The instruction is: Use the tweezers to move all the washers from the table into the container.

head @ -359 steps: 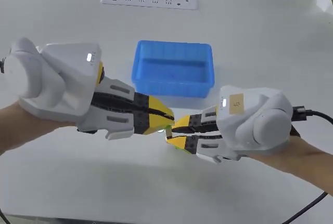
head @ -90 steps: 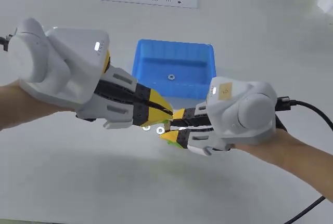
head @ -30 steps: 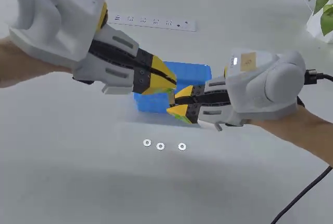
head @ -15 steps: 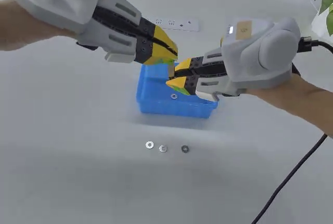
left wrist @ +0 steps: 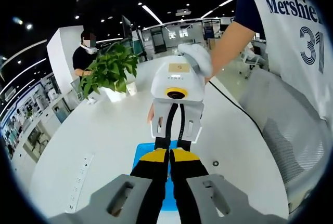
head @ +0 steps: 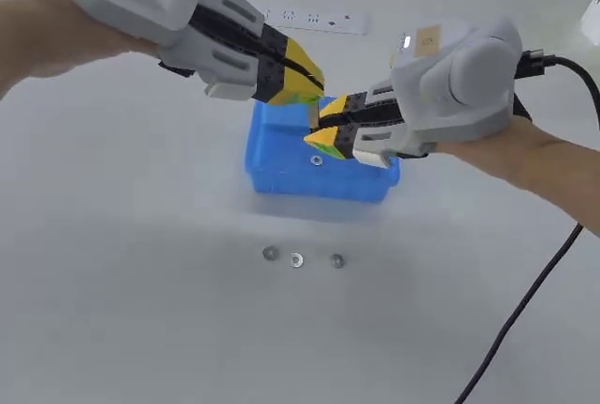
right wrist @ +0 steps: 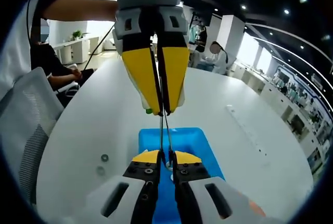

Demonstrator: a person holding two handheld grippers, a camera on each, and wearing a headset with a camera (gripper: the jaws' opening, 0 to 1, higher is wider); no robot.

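Item count, as observed.

Small round metal washers: four were counted. Three lay on the white table (head: 141, 310): the left washer (head: 270, 253), the middle washer (head: 297, 260) and the right washer (head: 337, 260). The fourth washer (head: 317, 160) appeared within the outline of the blue rectangular plastic container (head: 319, 185), of which there was one.

There was one pair of thin metal tweezers (right wrist: 162, 130).

Handheld two-jaw grippers numbered two: the left gripper (head: 317, 90) and the right gripper (head: 312, 138).

There was one white power strip (head: 309, 18), one black cable (head: 544, 282) and one green potted plant (left wrist: 106, 70).
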